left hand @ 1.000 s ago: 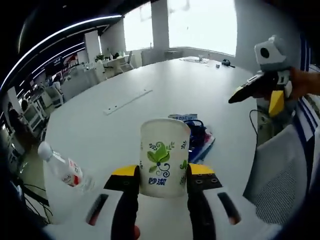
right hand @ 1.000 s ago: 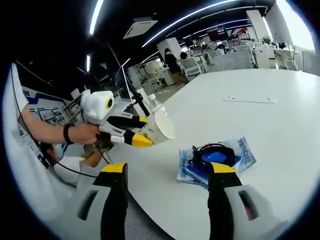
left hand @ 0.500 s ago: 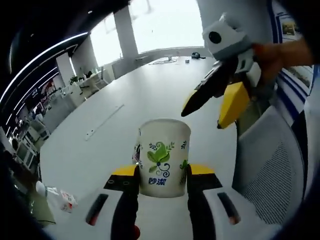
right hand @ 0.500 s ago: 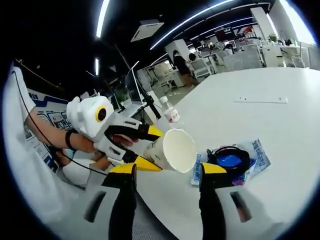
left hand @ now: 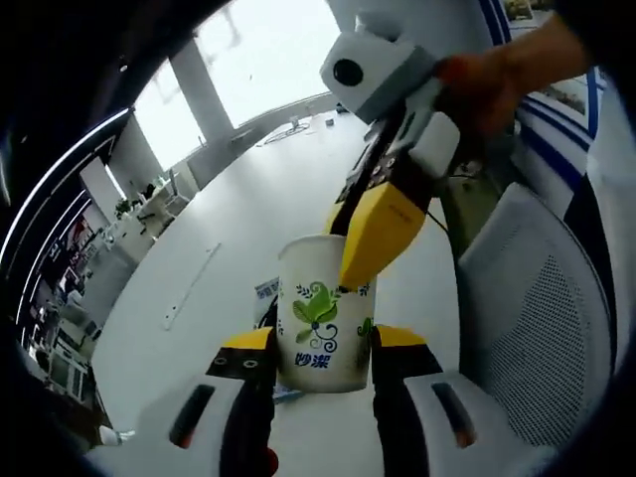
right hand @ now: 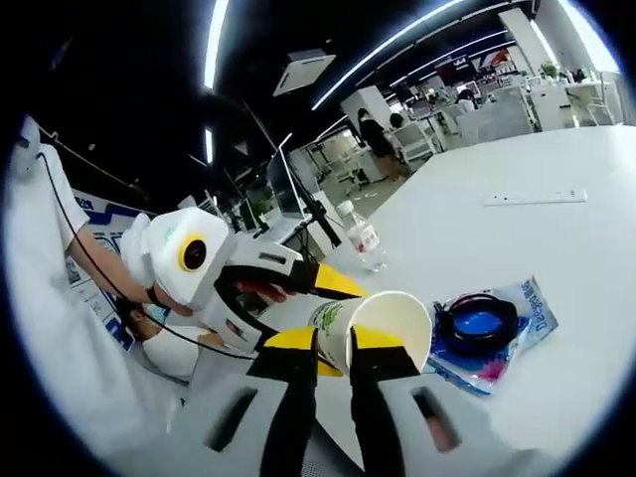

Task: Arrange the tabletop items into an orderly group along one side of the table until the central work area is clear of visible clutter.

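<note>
**Two claws hold one paper cup**

The left gripper (left hand: 310, 350) squeezes the sides of the paper cup (left hand: 325, 310), which is lifted above the white table (left hand: 248, 238). The right gripper (right hand: 332, 344) pinches the cup's rim, one jaw inside the cup and one outside. Just past the cup, a blue packet (right hand: 512, 328) lies flat on the table with a black and blue round thing (right hand: 480, 323) on it. A water bottle (right hand: 362, 237) stands farther back from the cup.
</note>
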{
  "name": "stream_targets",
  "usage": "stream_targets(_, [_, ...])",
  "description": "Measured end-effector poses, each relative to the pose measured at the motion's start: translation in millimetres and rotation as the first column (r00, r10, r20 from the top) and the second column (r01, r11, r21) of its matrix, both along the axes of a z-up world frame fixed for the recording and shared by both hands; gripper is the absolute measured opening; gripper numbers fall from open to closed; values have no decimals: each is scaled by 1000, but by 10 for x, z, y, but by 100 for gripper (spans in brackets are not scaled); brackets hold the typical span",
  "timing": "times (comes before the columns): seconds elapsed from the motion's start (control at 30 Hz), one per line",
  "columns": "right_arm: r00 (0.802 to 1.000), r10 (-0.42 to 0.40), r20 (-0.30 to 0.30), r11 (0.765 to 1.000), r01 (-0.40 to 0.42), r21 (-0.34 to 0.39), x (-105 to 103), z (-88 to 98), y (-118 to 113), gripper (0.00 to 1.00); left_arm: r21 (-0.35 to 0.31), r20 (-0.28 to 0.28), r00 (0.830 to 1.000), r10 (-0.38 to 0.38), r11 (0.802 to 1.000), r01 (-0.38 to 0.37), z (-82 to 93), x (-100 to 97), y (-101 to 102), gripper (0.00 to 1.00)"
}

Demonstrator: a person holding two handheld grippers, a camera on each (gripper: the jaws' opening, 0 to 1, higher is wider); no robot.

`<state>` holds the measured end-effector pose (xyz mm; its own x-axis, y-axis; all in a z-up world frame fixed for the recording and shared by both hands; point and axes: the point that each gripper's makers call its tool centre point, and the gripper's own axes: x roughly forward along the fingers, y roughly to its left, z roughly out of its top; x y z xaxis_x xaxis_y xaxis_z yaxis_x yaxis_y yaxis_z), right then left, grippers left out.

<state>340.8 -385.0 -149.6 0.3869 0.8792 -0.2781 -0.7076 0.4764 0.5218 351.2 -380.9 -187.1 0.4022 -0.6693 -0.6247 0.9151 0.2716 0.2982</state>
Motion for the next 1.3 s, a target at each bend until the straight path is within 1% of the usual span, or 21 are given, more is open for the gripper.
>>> stream_targets(0.13, [1000, 8, -22, 999, -7, 35, -54, 22, 8, 0, 8, 9, 1000, -21, 1000, 21, -17, -36, -40, 37])
stream_targets(0.2, [999, 15, -34, 998, -13, 54, -79, 43, 27, 0, 6, 9, 1000, -25, 1000, 25, -17, -41, -56, 37])
stream_targets(0.27, [999, 7, -34, 999, -6, 45, -74, 34, 22, 0, 9, 11, 1000, -24, 1000, 24, -28, -46, -70, 37])
stream_targets(0.53, [997, 2, -77, 999, 1, 35, -74, -31, 8, 0, 4, 2, 1000, -11, 1000, 11, -80, -66, -77, 38])
stream_targets(0.73, [994, -2, -113, 1000, 3, 12, -30, -111, 82, 0, 10, -11, 1000, 18, 1000, -18, -157, -51, -11, 39])
stream_targets(0.87, [992, 5, -125, 1000, -5, -6, 11, -156, 140, 0, 8, -19, 999, 51, 999, -51, -206, -46, 74, 38])
stream_targets(0.97, [992, 15, -124, 1000, -17, -21, 53, -164, 181, 0, 0, -29, 995, 95, 995, -95, -223, -12, 175, 37])
stream_targets(1.07, [992, 23, -122, 999, -27, -30, 132, -173, 212, 0, -14, -47, 986, 158, 987, -158, -248, 32, 316, 37])
stream_targets(1.1, [992, 24, -121, 999, -28, -32, 164, -170, 221, 0, -17, -50, 985, 166, 986, -167, -251, 38, 334, 37])
stream_targets(1.17, [993, 28, -117, 999, -33, -38, 230, -161, 250, 0, -28, -66, 977, 203, 978, -205, -268, 64, 424, 39])
stream_targets(1.23, [994, 27, -106, 998, -32, -46, 303, -154, 270, 0, -43, -92, 966, 241, 968, -245, -287, 84, 512, 37])
stream_targets(1.3, [994, 26, -102, 998, -31, -48, 377, -137, 296, 0, -71, -130, 950, 283, 953, -294, -296, 99, 576, 38])
